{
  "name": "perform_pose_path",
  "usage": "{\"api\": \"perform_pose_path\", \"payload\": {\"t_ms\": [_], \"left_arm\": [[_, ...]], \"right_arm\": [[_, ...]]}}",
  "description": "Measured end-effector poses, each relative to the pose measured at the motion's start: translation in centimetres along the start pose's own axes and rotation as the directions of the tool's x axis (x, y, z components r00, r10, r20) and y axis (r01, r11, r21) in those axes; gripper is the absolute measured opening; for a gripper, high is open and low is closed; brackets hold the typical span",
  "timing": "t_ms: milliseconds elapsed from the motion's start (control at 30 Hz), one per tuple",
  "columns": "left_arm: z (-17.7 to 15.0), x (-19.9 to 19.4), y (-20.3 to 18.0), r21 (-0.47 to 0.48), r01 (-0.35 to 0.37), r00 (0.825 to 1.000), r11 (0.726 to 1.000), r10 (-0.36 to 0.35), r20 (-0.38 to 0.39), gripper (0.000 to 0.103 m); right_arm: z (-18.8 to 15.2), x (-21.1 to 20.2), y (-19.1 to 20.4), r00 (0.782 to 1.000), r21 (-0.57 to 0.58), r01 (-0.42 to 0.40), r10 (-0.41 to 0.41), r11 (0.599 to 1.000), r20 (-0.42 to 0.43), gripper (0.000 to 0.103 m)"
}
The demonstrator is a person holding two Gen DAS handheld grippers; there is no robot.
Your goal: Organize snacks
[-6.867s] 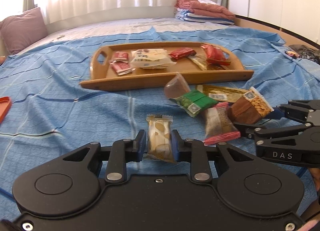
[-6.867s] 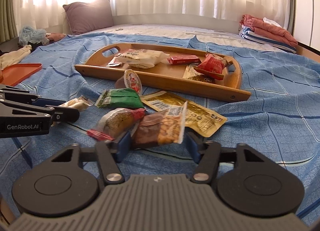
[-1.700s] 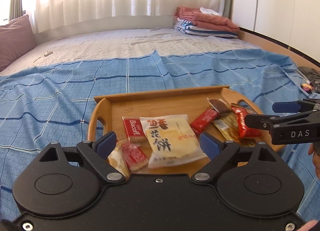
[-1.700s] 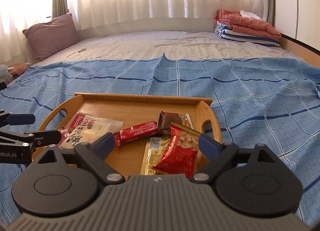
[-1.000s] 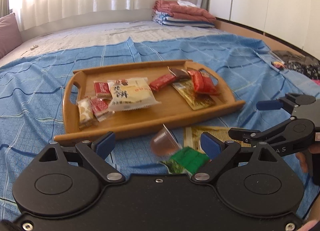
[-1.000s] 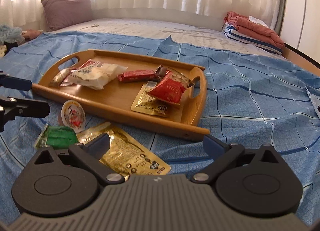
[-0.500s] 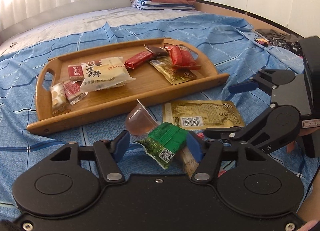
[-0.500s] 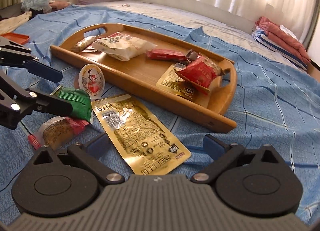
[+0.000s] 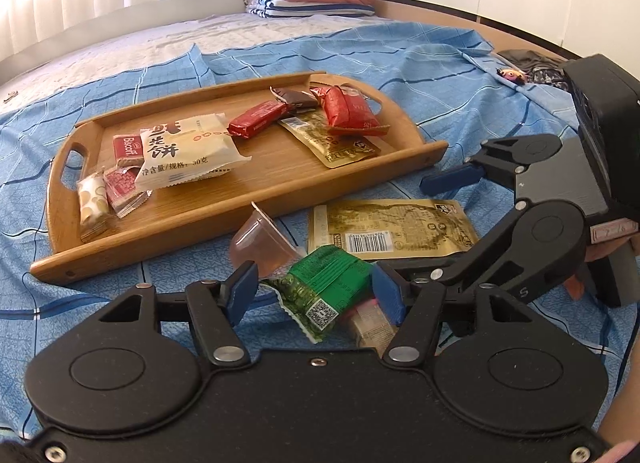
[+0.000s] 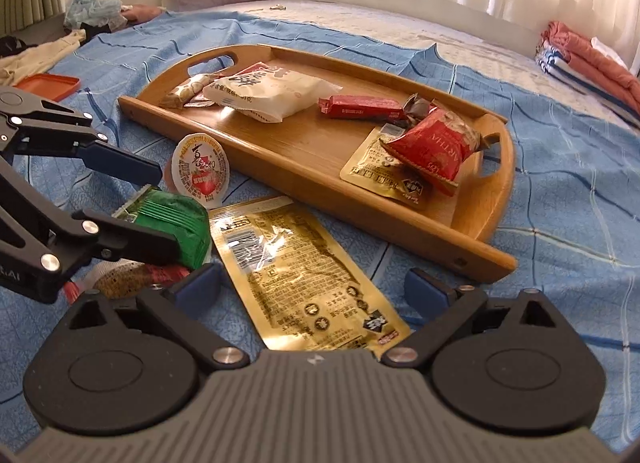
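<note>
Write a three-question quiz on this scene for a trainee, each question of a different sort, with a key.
1. True or false: the gold packet lying between the right gripper's fingers is already inside the wooden tray.
2. Which snack sits between the left gripper's fingers? A) jelly cup B) green packet C) red bar
3. Fill in: the jelly cup lies on the blue ____, beside the tray's near wall.

Key: 1 false, it lies on the blue bedspread in front of the tray. 2 B. 3 bedspread.
</note>
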State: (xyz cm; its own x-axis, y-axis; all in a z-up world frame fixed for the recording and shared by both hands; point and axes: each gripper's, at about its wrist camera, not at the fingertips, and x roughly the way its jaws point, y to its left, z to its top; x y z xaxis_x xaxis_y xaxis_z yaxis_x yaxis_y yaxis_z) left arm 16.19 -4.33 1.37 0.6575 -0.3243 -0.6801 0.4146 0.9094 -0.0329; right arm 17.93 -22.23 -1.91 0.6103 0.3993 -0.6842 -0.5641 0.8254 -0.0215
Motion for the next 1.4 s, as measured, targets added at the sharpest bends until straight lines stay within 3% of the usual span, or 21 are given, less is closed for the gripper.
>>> {"api": "perform_pose_path", "payload": {"t_ms": [133, 333, 467, 733, 833, 1133, 1400], "left_arm": [[0.1, 0.2, 0.0, -0.006, 0.013, 1.0, 1.0, -0.013, 0.0, 0.068], [0.1, 0.1, 0.2, -0.011, 0.026, 1.0, 1.0, -0.026, -0.005, 0.069], [0.0, -0.3, 0.6, -0.037, 0.034, 0.999, 0.999, -0.034, -0.008, 0.069], [-0.9, -0.3, 1.0, -0.124, 0.069, 0.996, 0.99, -0.075, -0.046, 0.064], [-1.2, -0.4, 0.5, -0.116, 0.056, 0.997, 0.992, -0.061, -0.04, 0.061], [-1.1, -1.6, 0.3, -0.127, 0.028, 1.0, 0.992, -0.029, -0.003, 0.028], [-1.0, -2.5, 0.5, -0.141, 0.015, 1.0, 0.99, -0.013, 0.013, 0.024]], "right_arm": [[-0.3, -0.3, 0.4, 1.0, 0.012, -0.02, 0.02, 1.0, 0.01, 0.09], [-0.5, -1.5, 1.9, 0.999, -0.011, -0.008, 0.009, 1.0, 0.043, 0.071], [-1.0, -2.3, 3.3, 0.998, -0.028, 0.008, -0.006, 1.0, 0.06, 0.066], [-2.0, -3.6, 4.8, 0.997, -0.01, 0.044, -0.043, 0.999, 0.058, 0.065], [-2.3, -3.7, 5.3, 0.996, 0.011, 0.068, -0.069, 0.998, 0.057, 0.066], [-2.5, -3.4, 6.1, 0.992, 0.048, 0.112, -0.115, 0.993, 0.049, 0.067], [-2.7, -3.7, 6.5, 0.986, 0.12, 0.148, -0.155, 0.982, 0.054, 0.07]]}}
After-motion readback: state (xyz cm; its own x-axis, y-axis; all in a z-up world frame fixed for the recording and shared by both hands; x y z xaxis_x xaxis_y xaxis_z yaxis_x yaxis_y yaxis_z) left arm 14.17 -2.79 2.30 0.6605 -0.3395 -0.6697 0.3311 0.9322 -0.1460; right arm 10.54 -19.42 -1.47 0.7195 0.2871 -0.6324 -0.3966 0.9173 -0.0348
